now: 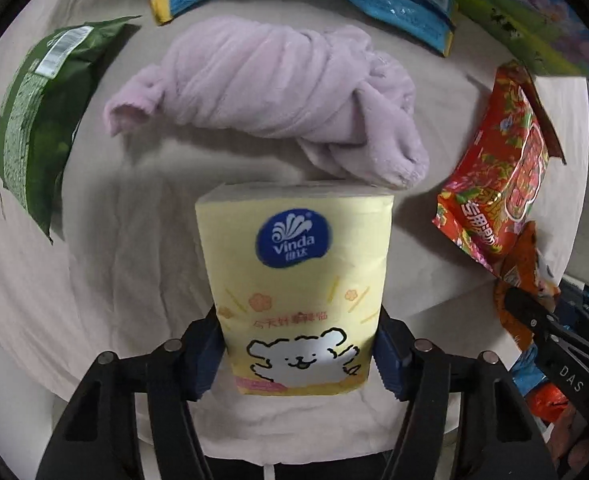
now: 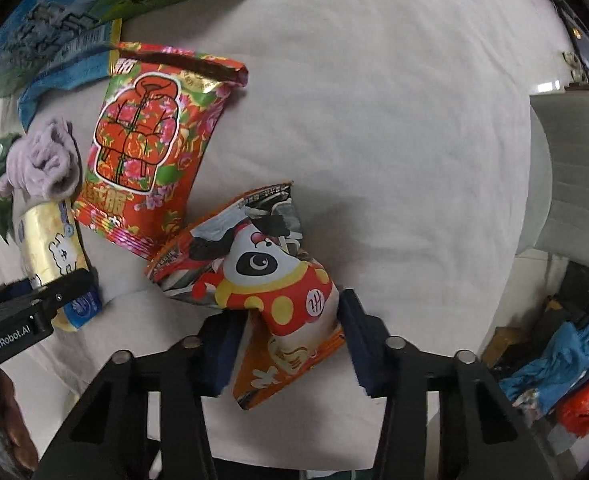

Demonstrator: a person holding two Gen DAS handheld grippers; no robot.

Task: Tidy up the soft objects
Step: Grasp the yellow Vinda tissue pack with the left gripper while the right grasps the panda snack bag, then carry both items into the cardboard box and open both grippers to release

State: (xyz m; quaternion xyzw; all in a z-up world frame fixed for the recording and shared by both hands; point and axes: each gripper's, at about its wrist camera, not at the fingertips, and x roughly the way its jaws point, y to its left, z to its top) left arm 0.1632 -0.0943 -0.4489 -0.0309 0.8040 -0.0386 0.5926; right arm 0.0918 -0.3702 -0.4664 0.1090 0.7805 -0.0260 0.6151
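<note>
Pinching the tissue pack [image 1: 294,280] in left jaws, panda bag [image 2: 282,292] in right

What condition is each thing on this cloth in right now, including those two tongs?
Yellow tissue pack: sealed, squeezed between the left tongs.
Panda snack bag: crumpled, pinched by the right tongs.
Purple towel: twisted, lying loose.
Red floral bag: sealed, lying flat.
Green bag: sealed, lying flat.

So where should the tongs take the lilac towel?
From above, across the thick twisted middle of the lilac towel. It lies bunched in a long roll on the white sheet; its loose ends would only trail, and the near end touches the yellow tissue pack.
</note>
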